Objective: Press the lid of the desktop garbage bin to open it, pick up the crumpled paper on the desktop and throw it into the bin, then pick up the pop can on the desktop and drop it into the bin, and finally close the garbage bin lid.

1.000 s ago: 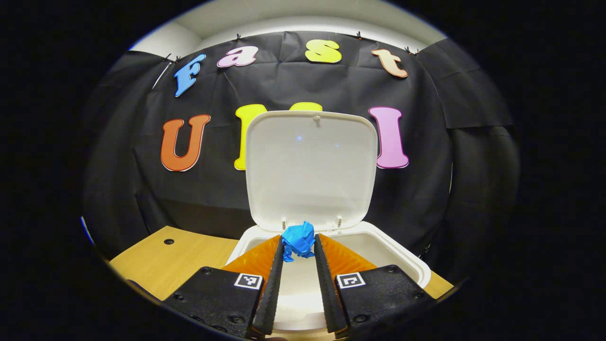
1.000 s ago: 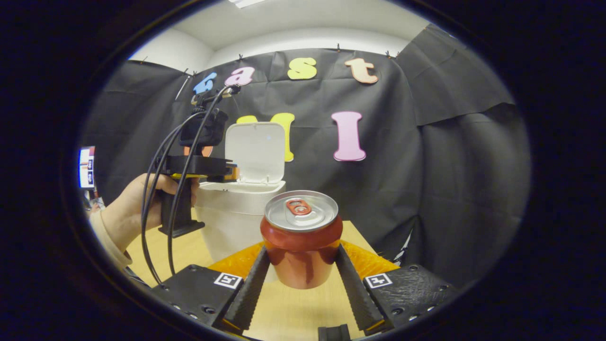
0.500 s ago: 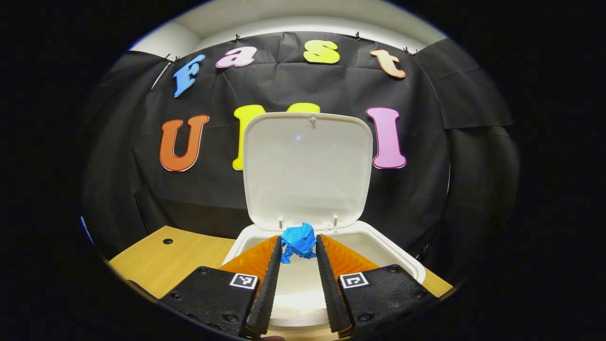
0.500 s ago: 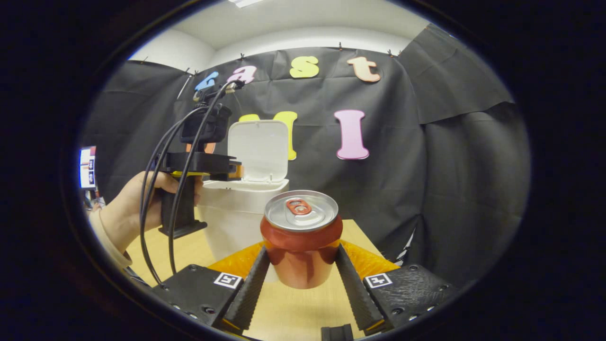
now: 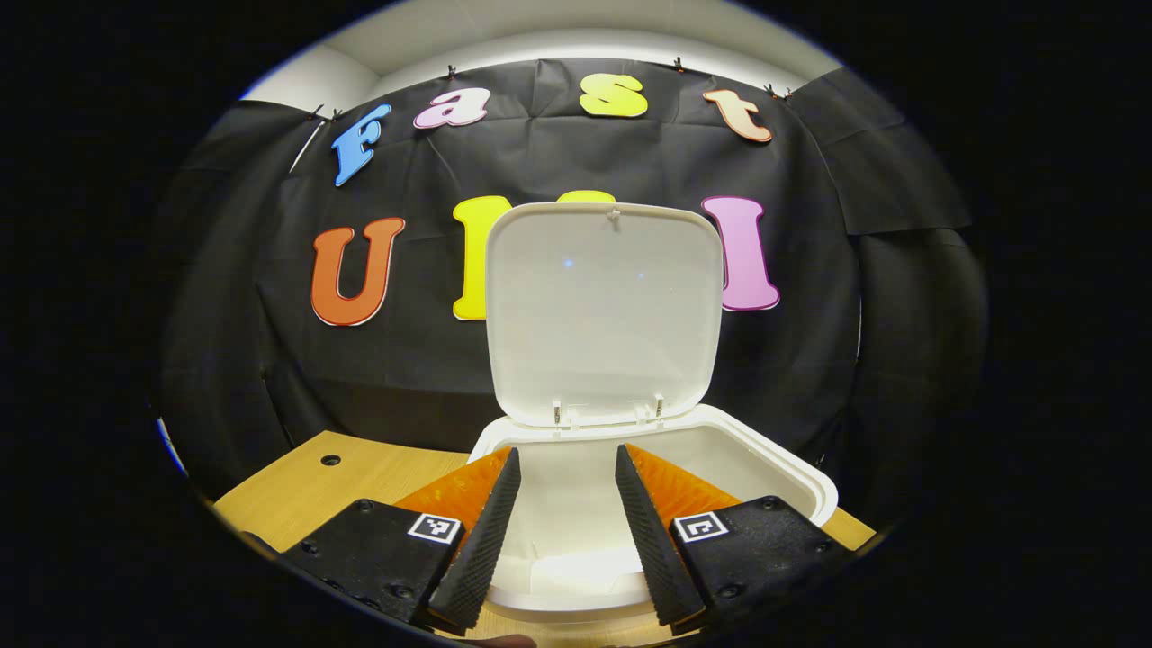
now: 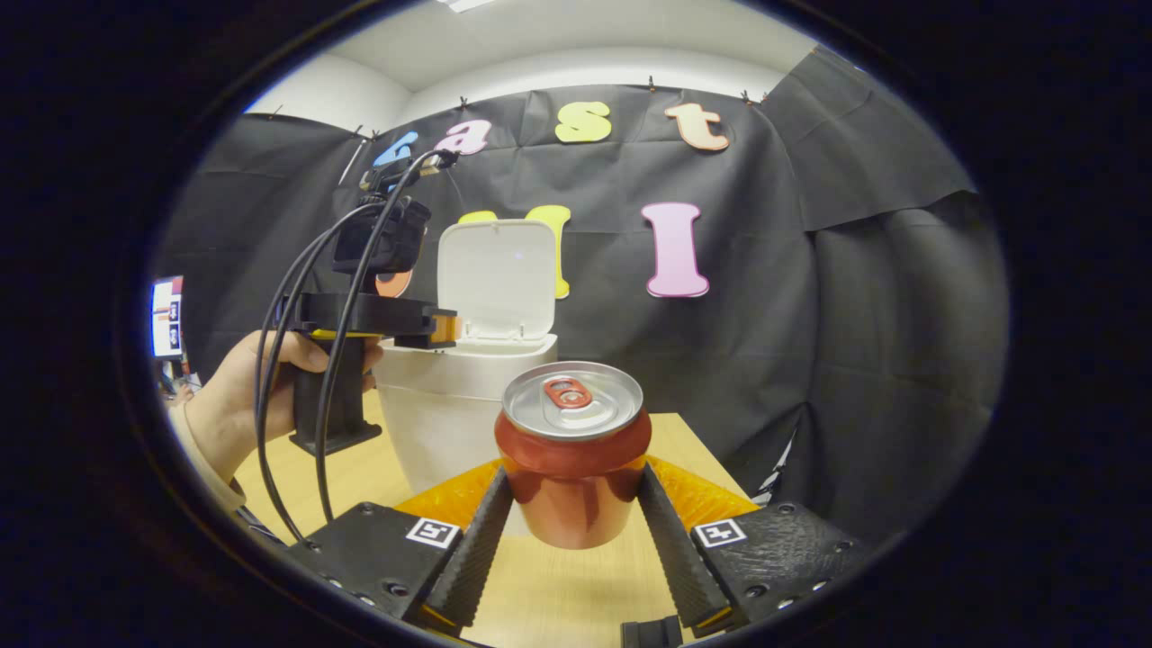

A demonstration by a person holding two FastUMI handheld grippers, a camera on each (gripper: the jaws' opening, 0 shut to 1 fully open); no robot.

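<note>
Wood table, small hole.

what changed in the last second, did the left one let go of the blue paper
Yes. The left gripper opened over the open bin and the blue paper is gone from between its fingers. The right gripper stays shut on the red can, and the lid stays up.

Both views are evenly and brightly lit from overhead; a ceiling light strip is glimpsed at the top of the right gripper view. Two small glints are reflected on the raised bin lid, and a bright patch is seen on the inner floor of the bin. Soft sheen is carried by the pop can top, and a faint shadow is cast beneath it on the surface. Strong fisheye bending is seen toward the edges. Focus is sharp throughout.
</note>
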